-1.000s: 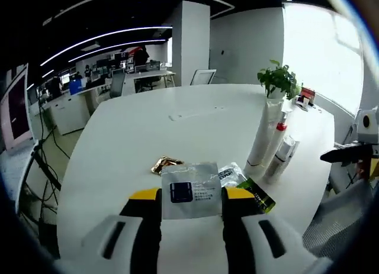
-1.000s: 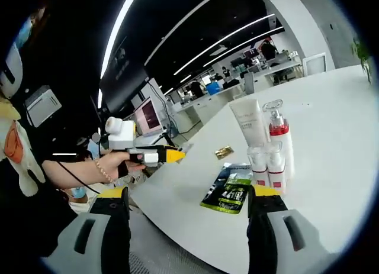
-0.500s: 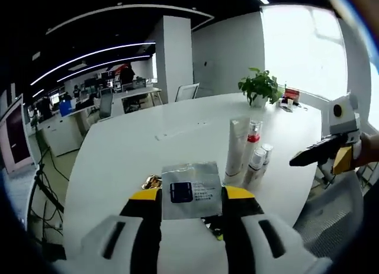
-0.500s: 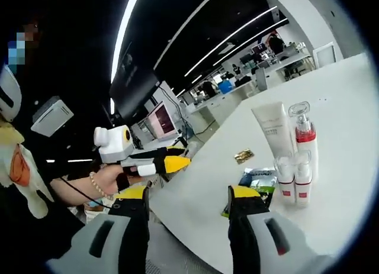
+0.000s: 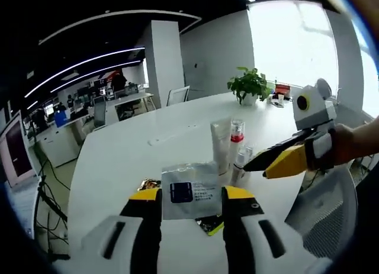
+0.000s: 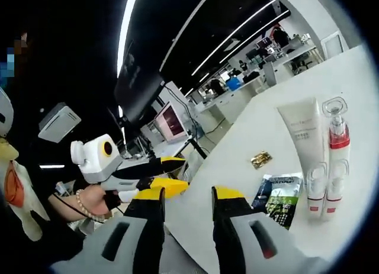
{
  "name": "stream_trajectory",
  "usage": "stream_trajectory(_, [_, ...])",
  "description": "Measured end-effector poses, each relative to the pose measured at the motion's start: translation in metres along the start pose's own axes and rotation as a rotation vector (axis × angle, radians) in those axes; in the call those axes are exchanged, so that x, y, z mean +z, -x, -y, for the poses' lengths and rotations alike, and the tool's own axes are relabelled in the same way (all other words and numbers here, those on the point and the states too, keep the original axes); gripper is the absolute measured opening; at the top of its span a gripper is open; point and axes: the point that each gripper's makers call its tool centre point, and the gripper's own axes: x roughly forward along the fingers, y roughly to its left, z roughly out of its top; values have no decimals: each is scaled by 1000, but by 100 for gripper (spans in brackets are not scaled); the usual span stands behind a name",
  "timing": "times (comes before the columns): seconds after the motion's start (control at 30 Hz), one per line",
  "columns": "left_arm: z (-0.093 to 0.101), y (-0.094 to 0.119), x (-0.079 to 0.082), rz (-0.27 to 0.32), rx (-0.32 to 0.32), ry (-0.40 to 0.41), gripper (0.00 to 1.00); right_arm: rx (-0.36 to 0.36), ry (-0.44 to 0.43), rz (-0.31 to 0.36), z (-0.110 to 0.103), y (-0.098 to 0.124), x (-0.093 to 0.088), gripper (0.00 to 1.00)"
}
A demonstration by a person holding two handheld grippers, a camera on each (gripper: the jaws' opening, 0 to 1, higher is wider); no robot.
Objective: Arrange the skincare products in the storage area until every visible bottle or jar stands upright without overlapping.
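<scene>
My left gripper (image 5: 190, 194) is shut on a silver sachet (image 5: 190, 186) with a dark label, held above the near edge of the white table (image 5: 136, 150). Beyond it stand a white tube (image 5: 221, 145), a red-collared pump bottle (image 5: 237, 137) and small bottles (image 5: 241, 163), all upright. A gold sachet (image 5: 148, 183) and a green sachet (image 5: 211, 225) lie flat. My right gripper (image 6: 188, 194) is open on a narrow gap with nothing in it, off the table's edge. In its view are the tube (image 6: 303, 132), pump bottle (image 6: 336, 145), small bottles (image 6: 317, 192), green sachet (image 6: 278, 194) and gold sachet (image 6: 259, 160).
The right gripper (image 5: 251, 165), in a hand (image 5: 355, 145), points in from the right toward the bottles. The left gripper (image 6: 169, 173) sits left of the table in the right gripper view. A potted plant (image 5: 249, 84) stands at the far edge. A chair (image 5: 323, 209) is nearby.
The right gripper's jaws have drawn closer together. The right gripper has come nearer the bottles in the left gripper view. The left gripper still holds the silver sachet.
</scene>
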Motion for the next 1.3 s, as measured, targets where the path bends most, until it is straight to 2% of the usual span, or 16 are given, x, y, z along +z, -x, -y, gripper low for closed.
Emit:
stream_trajectory(0.4, [13,2,2,4,-10,-45,34,7,-82,7,3,-18,12,21])
stream_trajectory(0.67, [11,2,0,-2,-7,-46,34,26,-111,-37,2,-27,4,16])
stream_trajectory(0.9, [14,3,-1,-6,-8,-42,34,36,-136,-30,4,-29,6,8])
stream_trajectory(1.0, [16,2,-3,-9,-14,-36,34,42,-138,-32,3,-29,5,2])
stream_trajectory(1.17, [16,-2,-6,-22,-18,-20,35,59,-153,-34,1,-27,4,1])
stream_trajectory(1.3, [13,-1,-5,-14,-18,9,41,54,-152,-38,3,-24,3,1])
